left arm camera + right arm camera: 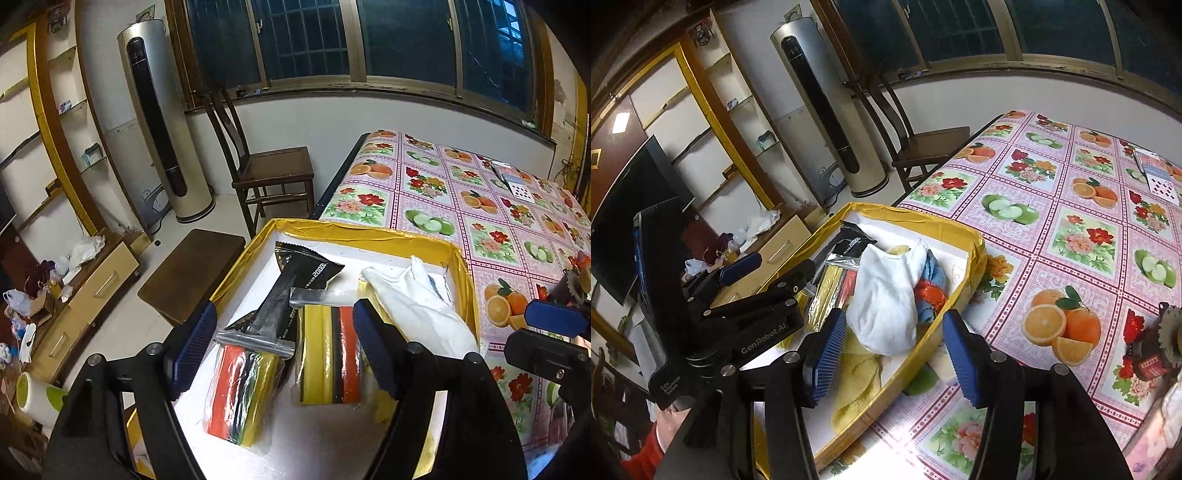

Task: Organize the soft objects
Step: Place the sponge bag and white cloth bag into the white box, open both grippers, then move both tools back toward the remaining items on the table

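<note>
The left gripper (284,350) hangs with its jaws apart and empty over 2 bagged sponge packs (332,354) in the yellow-rimmed box (362,227) at the frame's lower middle. The right gripper (894,358) is also spread wide and empty, above the box's right wall, near a white cloth (886,299) and yellow towel (857,384). The box sits on the flowered tablecloth (1052,192).

**Both grippers open, nothing held**

Left gripper (284,350): lower centre of its own view, jaws spread wide, blue ribbed pads (192,343) facing inward, nothing between them. Also visible at left of the right wrist view. Right gripper (894,358): lower centre of its view, jaws equally wide, empty. Red sleeve (646,450) at lower left.
</note>
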Motion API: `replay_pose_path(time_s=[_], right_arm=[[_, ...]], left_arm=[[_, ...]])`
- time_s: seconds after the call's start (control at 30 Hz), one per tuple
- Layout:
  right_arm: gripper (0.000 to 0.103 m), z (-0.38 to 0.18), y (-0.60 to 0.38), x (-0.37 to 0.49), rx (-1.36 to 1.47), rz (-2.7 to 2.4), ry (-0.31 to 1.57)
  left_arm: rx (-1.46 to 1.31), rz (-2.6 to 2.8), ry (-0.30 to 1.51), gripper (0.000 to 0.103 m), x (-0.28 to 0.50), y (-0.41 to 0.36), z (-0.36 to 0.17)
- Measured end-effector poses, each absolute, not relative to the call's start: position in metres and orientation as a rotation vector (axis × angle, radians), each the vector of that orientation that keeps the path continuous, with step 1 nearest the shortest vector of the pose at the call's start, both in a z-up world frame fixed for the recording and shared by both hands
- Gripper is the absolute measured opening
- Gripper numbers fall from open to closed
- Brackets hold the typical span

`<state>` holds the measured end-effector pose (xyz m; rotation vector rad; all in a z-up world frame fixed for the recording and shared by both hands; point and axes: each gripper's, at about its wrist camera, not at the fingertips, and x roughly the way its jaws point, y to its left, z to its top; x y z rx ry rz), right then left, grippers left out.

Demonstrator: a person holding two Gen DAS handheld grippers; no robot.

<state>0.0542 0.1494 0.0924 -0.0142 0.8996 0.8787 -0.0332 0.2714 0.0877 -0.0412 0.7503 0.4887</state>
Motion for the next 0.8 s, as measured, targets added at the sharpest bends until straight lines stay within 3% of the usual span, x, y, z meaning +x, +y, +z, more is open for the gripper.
replay_pose_path(time_s=[0.7,0.8], right_arm=[[0.058,0.1,0.019,0.057,0.091,0.746,0.861],[0.063,0.105,-0.022,0.059,0.109,0.683,0.841]], left_arm=[[0.012,0.345,0.722,0.076,-0.028,0.185,0.112],[-0.014,0.274,0.739,0.076,-0.024,0.165,0.113]])
